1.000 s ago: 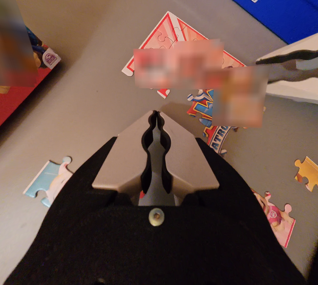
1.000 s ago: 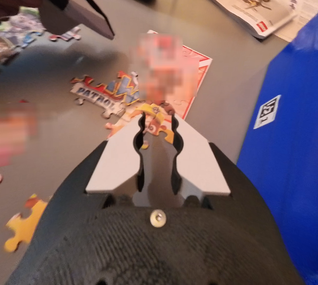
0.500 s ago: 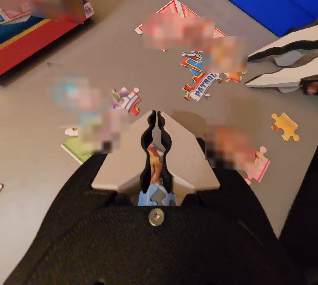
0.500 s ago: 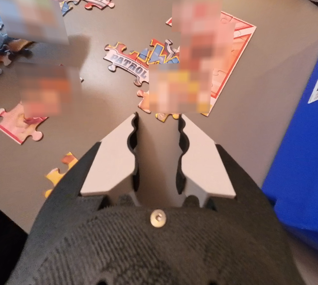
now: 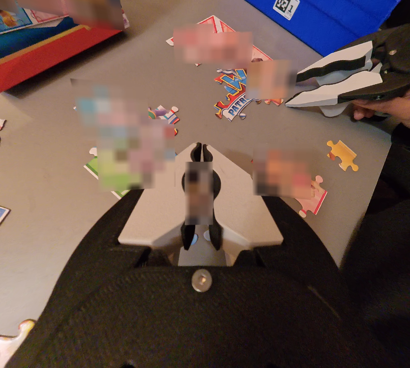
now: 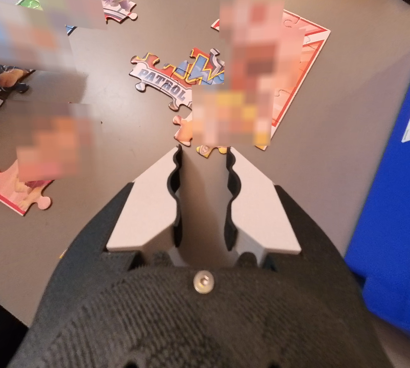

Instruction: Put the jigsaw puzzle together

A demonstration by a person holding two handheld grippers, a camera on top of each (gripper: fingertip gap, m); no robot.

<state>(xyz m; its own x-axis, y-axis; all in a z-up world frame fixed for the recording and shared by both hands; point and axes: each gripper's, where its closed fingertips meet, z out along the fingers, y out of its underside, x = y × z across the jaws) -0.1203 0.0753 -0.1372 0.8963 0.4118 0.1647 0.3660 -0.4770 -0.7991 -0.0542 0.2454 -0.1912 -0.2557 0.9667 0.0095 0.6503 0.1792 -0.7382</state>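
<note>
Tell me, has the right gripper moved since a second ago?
Yes. The right gripper has drawn back from the joined puzzle section: its open jaws now end short of the puzzle's near edge, where earlier they overlapped a yellow piece.

Both grippers same build. Left gripper point(image 5: 201, 145): black textured body filling the lower frame, ribbed print lines visible, one silver screw point(image 5: 201, 280) centred just below the finger roots. Two pale grey wedge-shaped fingers point(image 5: 155, 208) tapering to a point, each lined on the inner face with a black wavy pad point(image 5: 195, 151). Right gripper point(image 6: 204, 153): identical black ribbed shell, same silver screw point(image 6: 203, 281) at centre, grey wedge fingers point(image 6: 264, 206), black scalloped pads point(image 6: 231, 171). Seen side-on at the right edge of the left wrist view, it shows white fingers with black pad strips, small screws on its black body, and a hand point(image 5: 381, 108) under it against dark clothing.
</note>
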